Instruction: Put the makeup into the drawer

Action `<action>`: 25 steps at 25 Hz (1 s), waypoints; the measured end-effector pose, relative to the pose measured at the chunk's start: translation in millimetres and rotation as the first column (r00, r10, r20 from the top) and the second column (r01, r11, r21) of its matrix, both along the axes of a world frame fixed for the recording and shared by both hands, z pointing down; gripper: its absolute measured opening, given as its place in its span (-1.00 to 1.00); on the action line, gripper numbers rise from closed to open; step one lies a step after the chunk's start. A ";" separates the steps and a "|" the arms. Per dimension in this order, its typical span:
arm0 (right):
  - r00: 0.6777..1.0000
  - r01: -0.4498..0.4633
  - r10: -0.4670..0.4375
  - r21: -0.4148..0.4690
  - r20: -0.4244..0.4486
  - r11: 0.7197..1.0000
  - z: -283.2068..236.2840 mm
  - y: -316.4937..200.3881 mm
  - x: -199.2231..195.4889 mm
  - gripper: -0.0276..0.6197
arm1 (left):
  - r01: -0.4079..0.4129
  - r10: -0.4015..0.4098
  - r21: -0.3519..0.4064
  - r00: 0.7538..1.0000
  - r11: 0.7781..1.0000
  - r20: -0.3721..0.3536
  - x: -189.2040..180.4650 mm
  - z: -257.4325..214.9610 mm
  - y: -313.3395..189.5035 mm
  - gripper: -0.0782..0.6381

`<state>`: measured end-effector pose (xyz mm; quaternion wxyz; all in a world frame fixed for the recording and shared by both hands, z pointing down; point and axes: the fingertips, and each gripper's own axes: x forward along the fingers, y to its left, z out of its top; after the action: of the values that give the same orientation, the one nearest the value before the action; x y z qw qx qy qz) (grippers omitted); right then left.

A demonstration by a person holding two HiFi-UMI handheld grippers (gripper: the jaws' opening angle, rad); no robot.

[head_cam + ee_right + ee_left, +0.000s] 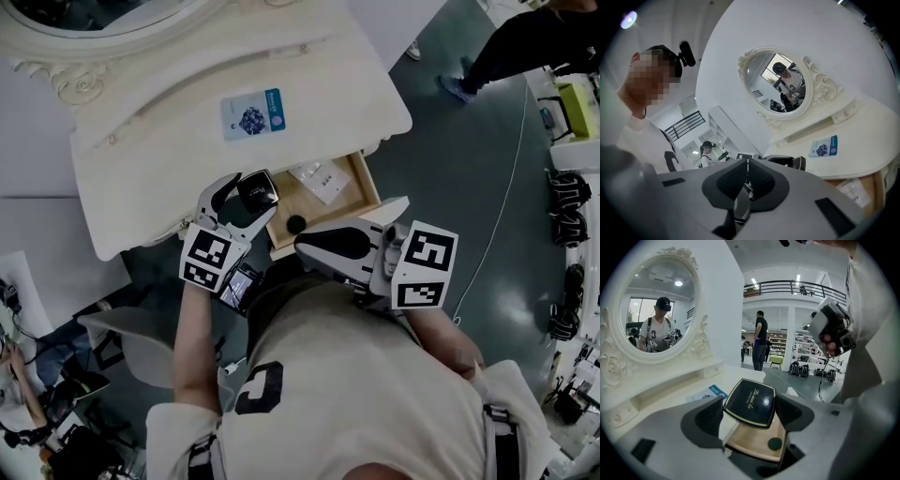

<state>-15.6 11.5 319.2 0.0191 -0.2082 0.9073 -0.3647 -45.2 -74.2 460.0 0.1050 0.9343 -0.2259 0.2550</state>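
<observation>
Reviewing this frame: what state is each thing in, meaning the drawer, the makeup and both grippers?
Drawer: pulled open.
Black compact: lid closed, held off the surface by the drawer.
Left gripper: jaws shut on the compact.
Right gripper: jaws together, empty.
Blue sachet: lying flat on the dresser top.

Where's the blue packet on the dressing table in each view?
Head view: blue packet, upper middle.
Left gripper view: blue packet, left of centre, low.
Right gripper view: blue packet, right side.
Shared landmark: the open drawer, seen in all three.
</observation>
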 end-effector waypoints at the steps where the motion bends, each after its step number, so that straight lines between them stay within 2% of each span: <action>1: 1.000 0.006 -0.006 0.004 0.006 1.000 -1.3 0.5 7.0 -0.82 | 0.004 -0.004 -0.007 1.000 1.000 -0.001 8.0 1.1 2.2 0.24; 6: 0.998 0.007 -0.007 -0.008 0.063 1.000 -1.4 2.7 49.7 -0.82 | 0.044 -0.043 -0.051 0.999 0.998 0.020 44.5 19.7 10.8 0.24; 10: 0.998 0.017 -0.017 -0.008 0.068 1.000 1.4 3.7 76.5 -0.82 | 0.079 -0.074 -0.076 0.995 0.994 0.070 66.5 44.5 10.7 0.24; 14: 0.995 0.052 -0.049 -0.027 0.089 0.998 6.3 6.1 93.1 -0.82 | 0.133 -0.116 -0.115 0.983 0.984 0.141 78.9 84.9 11.4 0.24; 18: 0.994 0.078 -0.076 -0.028 0.077 0.997 9.1 7.4 101.6 -0.82 | 0.139 -0.104 -0.141 0.968 0.980 0.228 84.6 123.6 9.9 0.24; 25: 0.994 0.106 -0.104 -0.055 0.033 0.993 18.5 10.4 108.8 -0.82 | 0.160 -0.096 -0.174 0.939 0.972 0.329 84.3 174.9 6.5 0.24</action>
<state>93.2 21.9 337.7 0.0077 -0.1550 0.9059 -0.3940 39.1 -67.7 634.9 0.1760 0.8490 -0.2741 0.4161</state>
